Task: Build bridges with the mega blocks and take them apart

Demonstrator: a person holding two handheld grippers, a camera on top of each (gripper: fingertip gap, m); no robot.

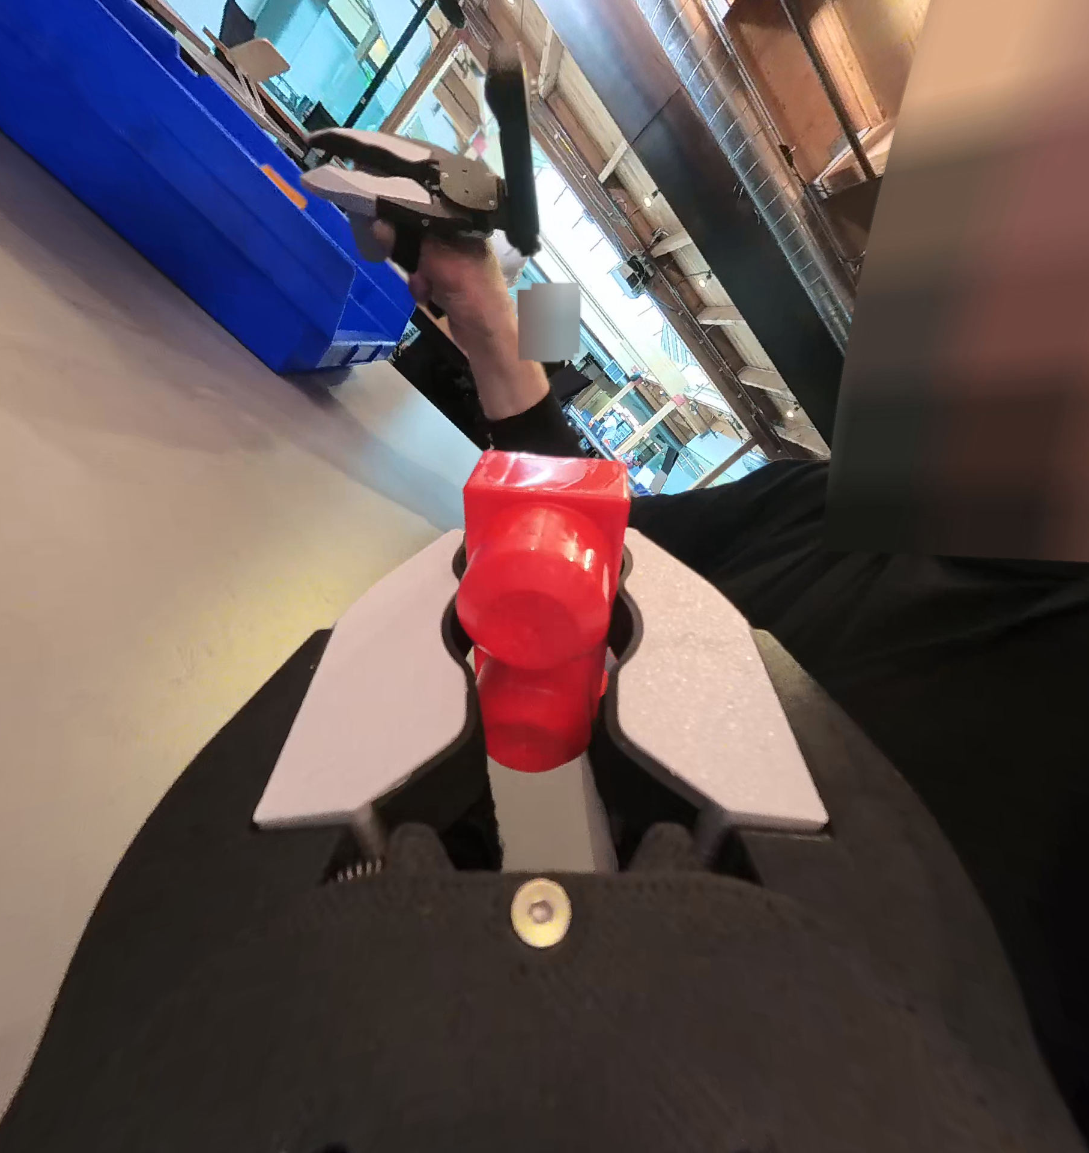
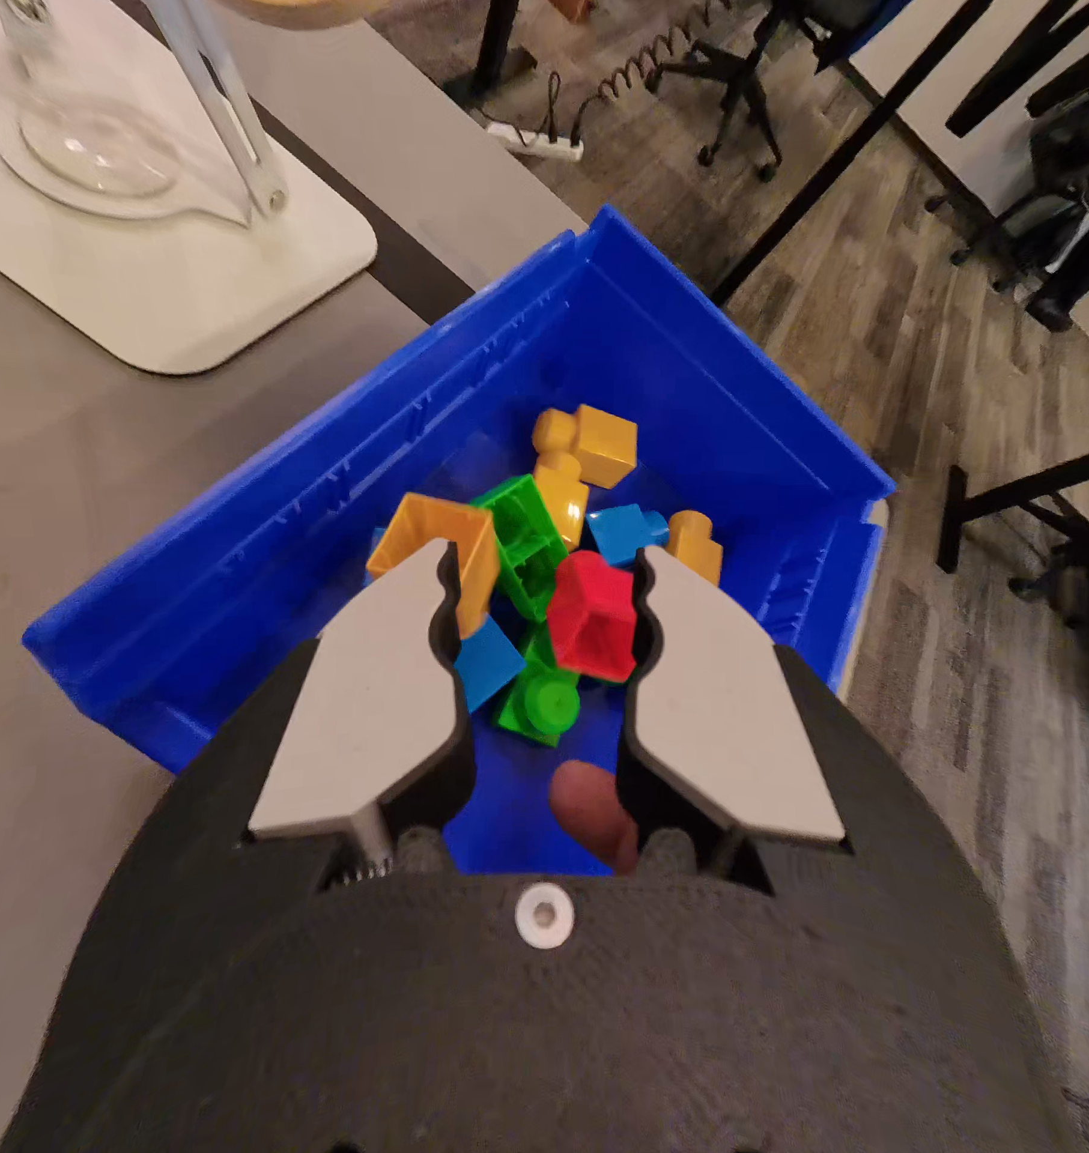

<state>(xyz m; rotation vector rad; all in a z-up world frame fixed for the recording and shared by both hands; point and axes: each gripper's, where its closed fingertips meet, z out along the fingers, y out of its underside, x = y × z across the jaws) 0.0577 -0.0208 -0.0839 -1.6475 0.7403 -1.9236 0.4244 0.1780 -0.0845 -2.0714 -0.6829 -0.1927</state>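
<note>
Left fingers: my left gripper (image 1: 545,586) is clamped on a red block (image 1: 545,599), pads pressing both flanks; lifted off the table (image 1: 155,561)
Right fingers: my right gripper (image 2: 545,624) is spread wide above the blue bin (image 2: 747,399), holding nothing
Blocks: a loose pile (image 2: 548,561) in the bin; I judge them light, hollow, stiff, glossy, so slippery
Hold: flat sides, not the round studs
Surface: smooth grey tabletop; the bin at its edge
Room: wood-look floor (image 2: 903,343), office chairs

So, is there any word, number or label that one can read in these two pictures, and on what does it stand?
None is readable.
The blue bin bears an orange label: too blurred to read.
A small sticker at the bin's end: too small to read.
The blocks show no writing.
</note>
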